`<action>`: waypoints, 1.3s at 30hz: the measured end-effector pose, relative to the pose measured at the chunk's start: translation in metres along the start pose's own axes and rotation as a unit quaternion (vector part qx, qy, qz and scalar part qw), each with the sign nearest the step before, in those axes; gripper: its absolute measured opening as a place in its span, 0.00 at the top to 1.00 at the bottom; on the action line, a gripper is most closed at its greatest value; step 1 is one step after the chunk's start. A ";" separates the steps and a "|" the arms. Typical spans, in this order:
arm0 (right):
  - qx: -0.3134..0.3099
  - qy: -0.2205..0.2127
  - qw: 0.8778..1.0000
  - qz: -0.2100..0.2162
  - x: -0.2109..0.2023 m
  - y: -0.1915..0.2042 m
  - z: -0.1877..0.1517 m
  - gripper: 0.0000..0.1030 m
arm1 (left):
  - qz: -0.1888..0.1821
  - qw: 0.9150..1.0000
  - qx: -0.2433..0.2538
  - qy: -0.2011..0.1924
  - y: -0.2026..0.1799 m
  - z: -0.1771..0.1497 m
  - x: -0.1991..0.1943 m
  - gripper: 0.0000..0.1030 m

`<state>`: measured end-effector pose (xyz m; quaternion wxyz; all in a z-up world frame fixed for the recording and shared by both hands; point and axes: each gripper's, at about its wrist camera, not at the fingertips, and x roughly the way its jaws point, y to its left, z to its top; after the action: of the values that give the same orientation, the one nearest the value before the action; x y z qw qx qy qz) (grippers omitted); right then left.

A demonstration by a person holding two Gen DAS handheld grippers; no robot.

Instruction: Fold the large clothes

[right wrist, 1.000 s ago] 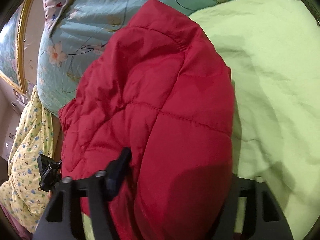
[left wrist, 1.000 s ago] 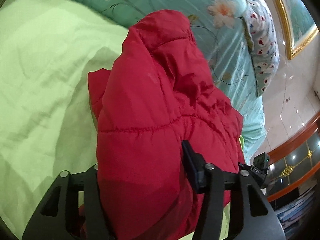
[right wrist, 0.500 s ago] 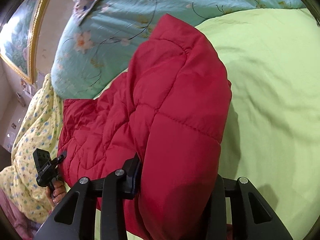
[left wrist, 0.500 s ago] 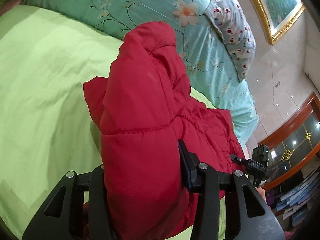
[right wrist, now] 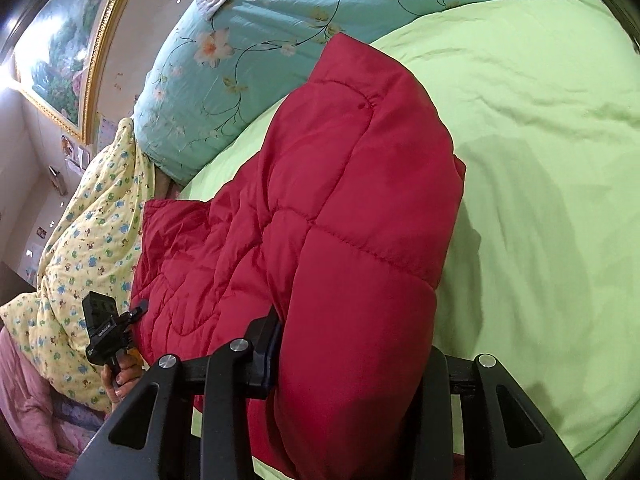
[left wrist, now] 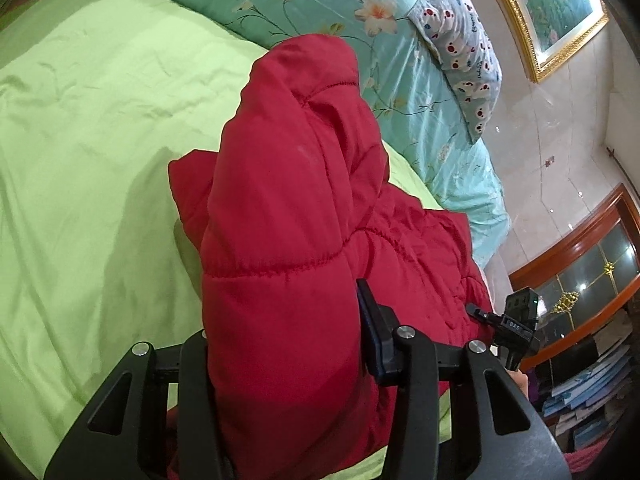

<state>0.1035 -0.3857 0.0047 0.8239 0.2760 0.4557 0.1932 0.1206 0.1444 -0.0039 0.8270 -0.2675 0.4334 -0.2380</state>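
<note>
A red quilted puffer jacket lies on the lime green bedsheet, and both grippers hold it by its near edge. My left gripper is shut on a thick fold of the jacket, which bulges up between its fingers. My right gripper is shut on another thick fold of the same jacket. The jacket's middle sags to the sheet between the two grippers. The right gripper shows in the left wrist view, and the left gripper shows in the right wrist view.
A turquoise floral quilt lies along the far side of the bed, with a dotted pillow on it. A yellow patterned blanket is heaped at the bed's end. A gold-framed painting hangs on the wall. A wooden cabinet stands nearby.
Both grippers have drawn back and up with the jacket still gripped. More of the sheet and quilt shows, and the jacket's middle has spread out on the bed.
</note>
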 end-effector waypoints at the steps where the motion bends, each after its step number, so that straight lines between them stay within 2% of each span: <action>1: 0.002 -0.002 1.000 -0.003 0.002 -0.001 0.002 0.63 | 0.012 1.000 0.006 -0.002 0.000 0.001 0.004 0.59; 6: 0.002 -0.010 1.000 -0.026 0.009 -0.010 0.002 0.60 | 0.048 0.999 0.013 -0.002 0.004 0.004 0.021 0.55; 11: 0.006 -0.008 0.999 -0.041 0.019 -0.016 0.000 0.51 | 0.077 0.997 0.032 -0.004 0.007 -0.001 0.027 0.49; 13: 0.009 -0.008 0.999 -0.041 0.020 -0.018 -0.001 0.50 | 0.086 0.996 0.035 -0.005 0.006 -0.003 0.026 0.46; 15: 0.010 -0.008 0.999 -0.041 0.019 -0.018 -0.002 0.48 | 0.099 0.994 0.036 -0.005 0.006 -0.004 0.023 0.39; 19: 0.014 -0.008 0.999 -0.044 0.020 -0.019 -0.003 0.43 | 0.131 0.990 0.040 -0.013 -0.002 -0.003 0.018 0.34; 22: 0.021 -0.012 0.998 -0.050 0.019 -0.018 -0.004 0.35 | 0.157 0.986 0.054 -0.029 -0.013 -0.004 0.011 0.33; 28: 0.017 -0.031 0.996 -0.082 0.006 -0.015 -0.004 0.28 | 0.206 0.974 0.078 -0.055 -0.026 -0.008 -0.002 0.28; 32: 0.000 -0.044 0.994 -0.104 -0.003 -0.006 -0.003 0.26 | 0.263 0.955 0.100 -0.093 -0.036 -0.009 -0.017 0.26; 39: -0.024 -0.057 0.989 -0.134 -0.012 0.006 -0.003 0.26 | 0.245 0.958 0.107 -0.107 -0.047 -0.006 -0.035 0.26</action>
<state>0.0943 -0.3872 0.0149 0.8732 0.2034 0.4364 0.0761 0.0906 0.1301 0.0441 0.9253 -0.0870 0.3666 -0.0427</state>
